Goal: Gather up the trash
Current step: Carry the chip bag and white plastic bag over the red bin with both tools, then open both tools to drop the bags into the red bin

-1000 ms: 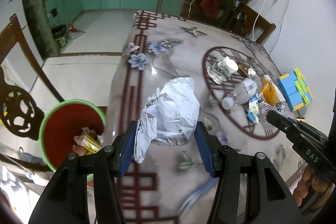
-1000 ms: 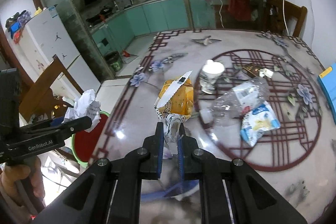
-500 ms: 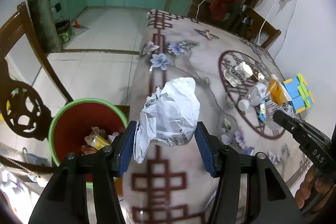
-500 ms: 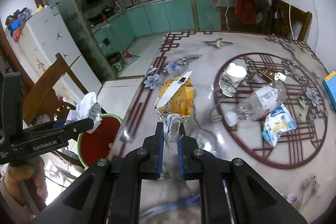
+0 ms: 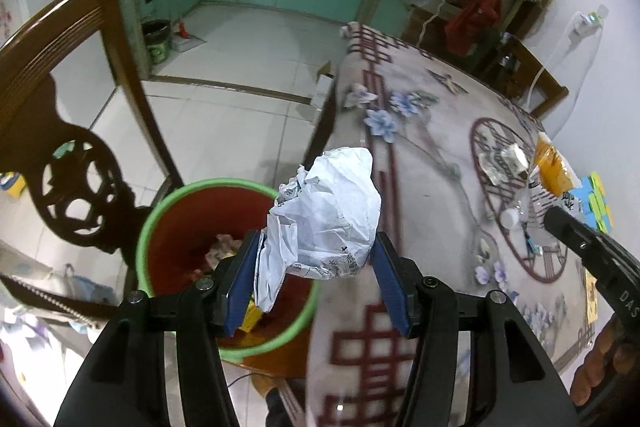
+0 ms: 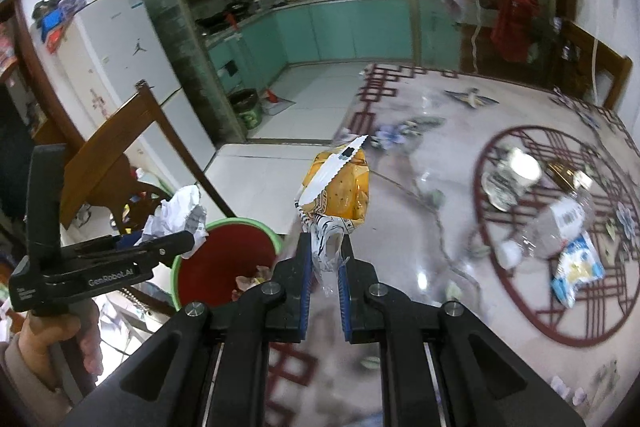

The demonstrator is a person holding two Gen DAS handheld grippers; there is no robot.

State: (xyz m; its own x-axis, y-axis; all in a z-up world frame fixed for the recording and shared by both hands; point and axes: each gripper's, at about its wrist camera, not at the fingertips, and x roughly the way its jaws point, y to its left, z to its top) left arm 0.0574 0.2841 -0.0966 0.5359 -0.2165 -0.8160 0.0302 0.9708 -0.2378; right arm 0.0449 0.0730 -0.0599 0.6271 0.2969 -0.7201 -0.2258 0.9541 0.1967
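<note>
My left gripper (image 5: 316, 263) is shut on a crumpled white paper ball (image 5: 328, 215) and holds it over the near rim of a red bin with a green rim (image 5: 160, 211) on the floor beside the table. The bin holds some wrappers. My right gripper (image 6: 325, 259) is shut on an orange snack bag (image 6: 340, 187) above the table edge, right of the bin (image 6: 224, 259). The left gripper and its paper ball (image 6: 176, 215) also show in the right wrist view. On the table lie a clear plastic bottle (image 6: 560, 223), a white cup (image 6: 512, 175) and a blue-white wrapper (image 6: 576, 267).
A dark wooden chair (image 5: 64, 131) stands just left of the bin. The floral table (image 5: 432, 163) carries a small dark packet (image 6: 564, 173) and a blue and green block toy (image 5: 596, 203) at its far right. White tiled floor (image 5: 240, 99) lies beyond the bin.
Both grippers have moved left, off the table toward the bin. The paper ball is now over the bin's rim, and the snack bag is at the table edge.
</note>
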